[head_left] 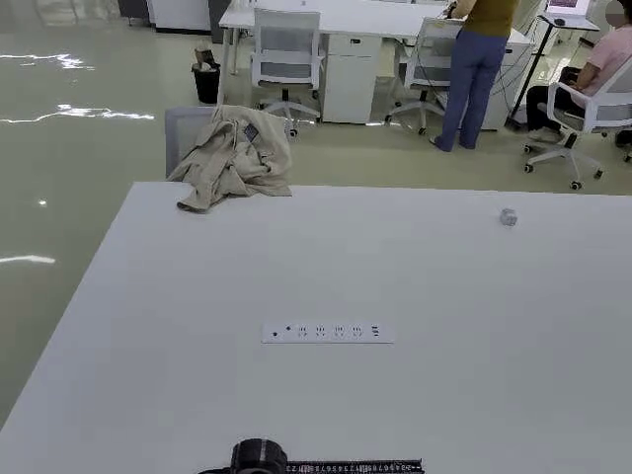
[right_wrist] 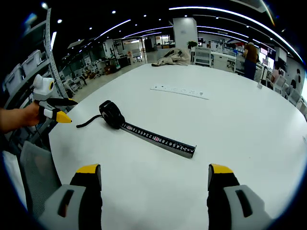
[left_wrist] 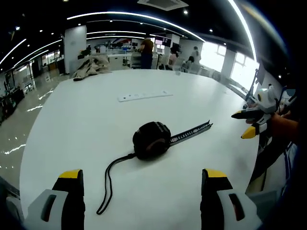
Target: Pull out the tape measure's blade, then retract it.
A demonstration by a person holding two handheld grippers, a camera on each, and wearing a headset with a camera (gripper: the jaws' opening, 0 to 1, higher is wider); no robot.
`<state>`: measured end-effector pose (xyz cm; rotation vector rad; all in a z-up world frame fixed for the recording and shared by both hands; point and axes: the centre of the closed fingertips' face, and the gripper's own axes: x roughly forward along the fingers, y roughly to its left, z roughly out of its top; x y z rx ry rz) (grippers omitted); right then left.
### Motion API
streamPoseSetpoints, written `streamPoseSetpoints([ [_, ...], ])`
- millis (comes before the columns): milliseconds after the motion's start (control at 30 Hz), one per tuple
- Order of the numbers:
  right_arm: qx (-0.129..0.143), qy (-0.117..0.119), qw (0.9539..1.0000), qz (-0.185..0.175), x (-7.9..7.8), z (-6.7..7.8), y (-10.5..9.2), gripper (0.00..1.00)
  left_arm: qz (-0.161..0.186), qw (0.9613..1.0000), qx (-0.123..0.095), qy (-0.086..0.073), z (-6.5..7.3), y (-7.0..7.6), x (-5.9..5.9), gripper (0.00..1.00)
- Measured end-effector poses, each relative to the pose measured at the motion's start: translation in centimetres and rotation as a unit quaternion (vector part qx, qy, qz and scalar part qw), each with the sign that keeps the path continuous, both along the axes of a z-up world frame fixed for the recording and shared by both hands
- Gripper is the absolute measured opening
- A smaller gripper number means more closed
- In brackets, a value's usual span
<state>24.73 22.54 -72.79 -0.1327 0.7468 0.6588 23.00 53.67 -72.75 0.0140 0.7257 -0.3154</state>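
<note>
A black tape measure lies on the white table, its blade drawn out a short way and lying flat, its lanyard trailing toward me. My left gripper is open just short of the case and touches nothing. In the right gripper view the case and the numbered blade lie ahead of my right gripper, which is open and empty. Each gripper also appears in the other's view: the right gripper and the left gripper, both off the table's edge. The head view catches the case at its bottom edge.
A white power strip lies mid-table. A beige jacket hangs over a chair at the far left edge, and a small grey object sits at the far right. Beyond are desks, chairs, a standing person and a seated person.
</note>
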Motion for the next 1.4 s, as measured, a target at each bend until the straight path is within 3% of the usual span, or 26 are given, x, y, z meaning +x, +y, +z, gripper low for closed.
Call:
streamPoseSetpoints([
  [167, 0.001, -0.005, 1.0000, -0.006, -0.7, 0.7, 0.3, 0.96, 0.007, 0.9999, 0.005, -0.009, 0.8, 0.0, -0.3, 1.00],
  [567, 0.003, -0.017, 0.9997, -0.017, -2.6, 2.4, 1.0, 0.99, 0.020, 0.9998, 0.007, -0.006, 1.5, -0.3, -1.7, 1.00],
  [767, -0.007, -0.015, 0.9998, -0.011, -3.5, 3.3, 1.5, 0.98, 0.032, 0.9993, 0.008, -0.019, 2.9, 0.0, -2.3, 1.00],
  [1100, -0.010, -0.008, 0.9997, -0.022, -5.0, 4.4, 1.8, 0.98, 0.037, 0.9991, 0.014, -0.015, 3.6, -0.5, -4.3, 1.00],
  [1400, -0.016, -0.008, 0.9993, -0.033, -6.2, 5.0, 1.7, 0.99, 0.035, 0.9993, 0.012, -0.010, 4.0, -0.9, -5.4, 1.00],
])
